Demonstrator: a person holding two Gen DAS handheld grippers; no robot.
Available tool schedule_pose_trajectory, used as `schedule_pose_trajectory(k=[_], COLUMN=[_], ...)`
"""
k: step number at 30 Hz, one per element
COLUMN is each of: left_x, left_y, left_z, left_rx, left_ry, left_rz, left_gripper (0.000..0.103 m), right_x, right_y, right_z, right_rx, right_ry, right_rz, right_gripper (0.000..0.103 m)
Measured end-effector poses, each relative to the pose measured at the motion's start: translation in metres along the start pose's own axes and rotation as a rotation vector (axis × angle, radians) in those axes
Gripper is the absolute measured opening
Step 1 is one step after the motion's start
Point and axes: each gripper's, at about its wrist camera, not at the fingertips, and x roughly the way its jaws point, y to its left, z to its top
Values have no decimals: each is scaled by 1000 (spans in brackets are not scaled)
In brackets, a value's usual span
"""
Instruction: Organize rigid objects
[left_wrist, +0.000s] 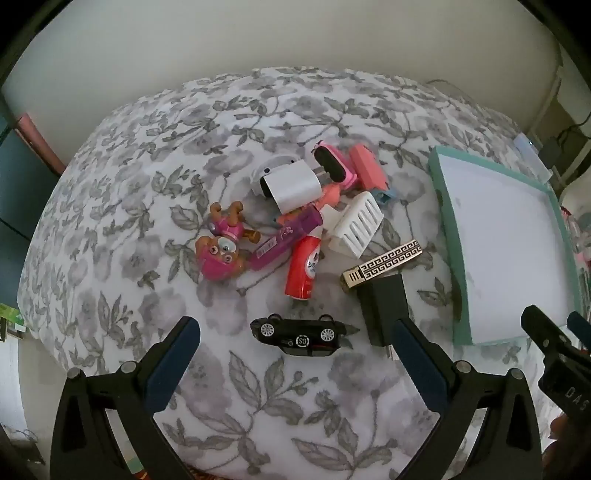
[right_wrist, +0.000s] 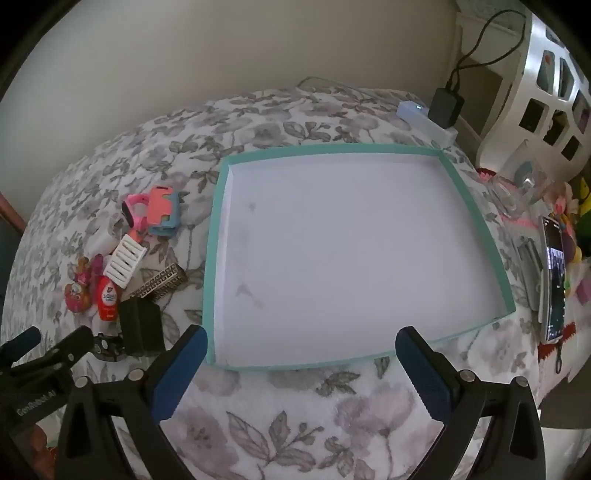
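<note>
A heap of small objects lies on the floral bedspread: an overturned black toy car (left_wrist: 301, 335), a black block (left_wrist: 384, 308), a patterned lighter (left_wrist: 380, 266), a red bottle (left_wrist: 303, 271), a purple tube (left_wrist: 284, 238), a pink puppy figure (left_wrist: 221, 249), a white charger (left_wrist: 291, 186) and a white slotted piece (left_wrist: 356, 225). My left gripper (left_wrist: 295, 349) hangs open just above the car. A shallow teal-rimmed tray (right_wrist: 212, 236) with a white floor lies to the right, nothing in it. My right gripper (right_wrist: 301, 349) stands open over the tray's near edge.
A pink watch (left_wrist: 334, 166) and a pink-and-blue case (right_wrist: 162, 208) lie at the heap's far side. A white power strip (right_wrist: 424, 118) with a black adapter sits beyond the tray. A phone (right_wrist: 554, 277) and clutter lie right of it. A wall stands behind the bed.
</note>
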Motion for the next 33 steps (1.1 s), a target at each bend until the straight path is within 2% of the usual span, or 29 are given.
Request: schedule_pose_trajectory(k=[6,12,33], left_x=[2,7,13], left_y=[7,7,17], left_z=[-7,1,2], left_rx=[-30,-42,-124], left_ry=[16,53,100], left_rz=[-28,-25,-39], left_gripper=[103,103,103], right_x=[-1,-1,-1], right_y=[3,5,5], right_z=[0,2,2], right_rx=[-1,-3,-16], right_ry=[-17,-17,-15], right_rz=[-15,-3,-4], right_gripper=[103,103,103])
